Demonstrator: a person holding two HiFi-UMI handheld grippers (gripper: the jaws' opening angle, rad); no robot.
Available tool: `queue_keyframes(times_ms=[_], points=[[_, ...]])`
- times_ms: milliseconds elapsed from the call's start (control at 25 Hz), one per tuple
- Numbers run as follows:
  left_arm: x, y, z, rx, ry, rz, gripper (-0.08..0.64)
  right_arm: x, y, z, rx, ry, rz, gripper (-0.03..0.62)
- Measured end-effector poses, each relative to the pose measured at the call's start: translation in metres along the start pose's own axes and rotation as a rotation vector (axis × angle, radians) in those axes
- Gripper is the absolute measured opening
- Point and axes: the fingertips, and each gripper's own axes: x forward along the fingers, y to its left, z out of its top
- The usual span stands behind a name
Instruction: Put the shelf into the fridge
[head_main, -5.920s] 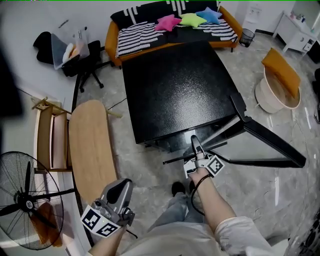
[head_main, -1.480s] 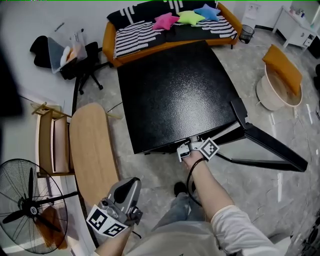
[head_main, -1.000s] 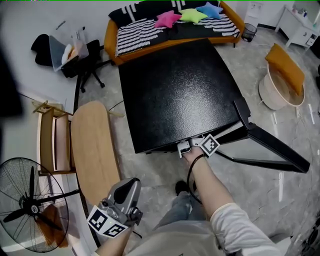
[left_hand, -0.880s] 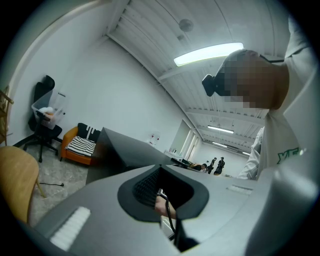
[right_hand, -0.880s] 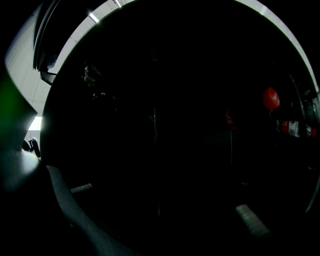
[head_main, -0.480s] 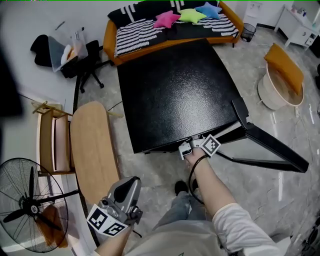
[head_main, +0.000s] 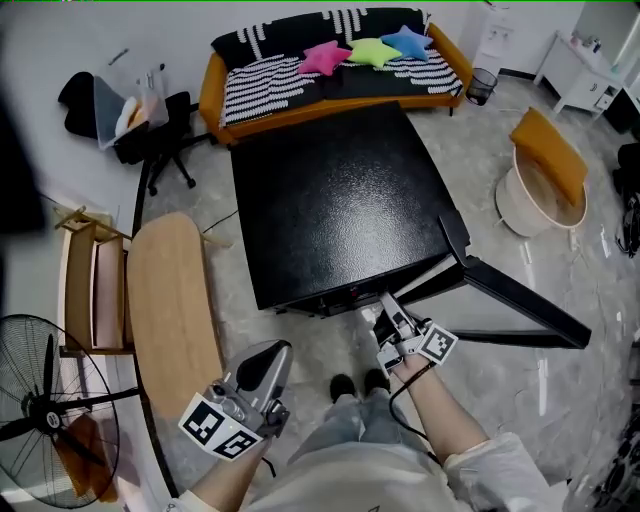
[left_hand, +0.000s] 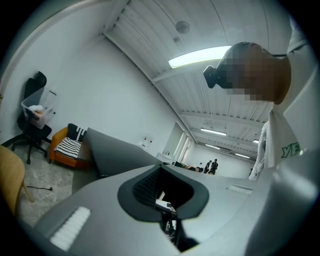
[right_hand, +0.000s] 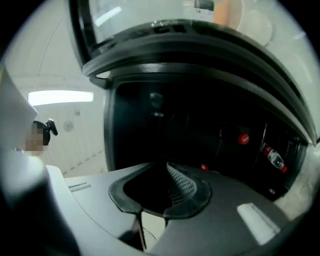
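Fridge: large black fridge seen from above; its glass-paned black door stands open to the right
Inside: red-capped bottles in the dark interior
Shelf: not made out in that dark; long axis cannot be told
Right gripper: just before the open front, pointing in; jaws narrow, nothing between
Left gripper: low, well apart from the fridge; jaws narrow, nothing between

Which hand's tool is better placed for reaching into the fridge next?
Right. The right tool sits just before the fridge's open front, and its view faces the dark inside. The left tool is farther off, beside the wooden table, away from the opening.
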Motion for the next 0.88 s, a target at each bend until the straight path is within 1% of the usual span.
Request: queue_keyframes(times_ms=[120, 160, 320, 400, 480, 560, 680, 760, 880], points=[[0.015, -0.011, 0.003, 0.002, -0.009, -0.029, -0.003, -0.018, 0.069, 0.001, -0.119, 0.069, 0.074, 0.067], [0.020, -0.016, 0.004, 0.006, -0.014, -0.039, -0.003, -0.022, 0.092, 0.003, -0.177, 0.087, 0.091, 0.062], [0.035, -0.037, 0.013, 0.031, -0.038, -0.072, -0.003, -0.032, 0.173, 0.022, -0.480, 0.127, 0.120, 0.034], [0.039, -0.048, 0.014, 0.047, -0.048, -0.080, -0.004, -0.036, 0.208, 0.031, -0.599, 0.134, 0.141, 0.032], [0.042, -0.057, 0.017, 0.065, -0.059, -0.080, -0.003, -0.038, 0.237, 0.036, -0.696, 0.147, 0.158, 0.029], [0.044, -0.063, 0.020, 0.088, -0.065, -0.071, -0.003, -0.038, 0.259, 0.036, -0.783, 0.169, 0.162, 0.028], [0.043, -0.069, 0.026, 0.107, -0.070, -0.055, -0.004, -0.038, 0.278, 0.028, -0.900, 0.206, 0.156, 0.019], [0.041, -0.072, 0.030, 0.118, -0.077, -0.044, -0.003, -0.041, 0.286, 0.021, -0.952, 0.220, 0.158, 0.006], [0.039, -0.075, 0.034, 0.144, -0.083, -0.024, -0.003, -0.042, 0.292, 0.016, -0.993, 0.234, 0.158, 0.006]])
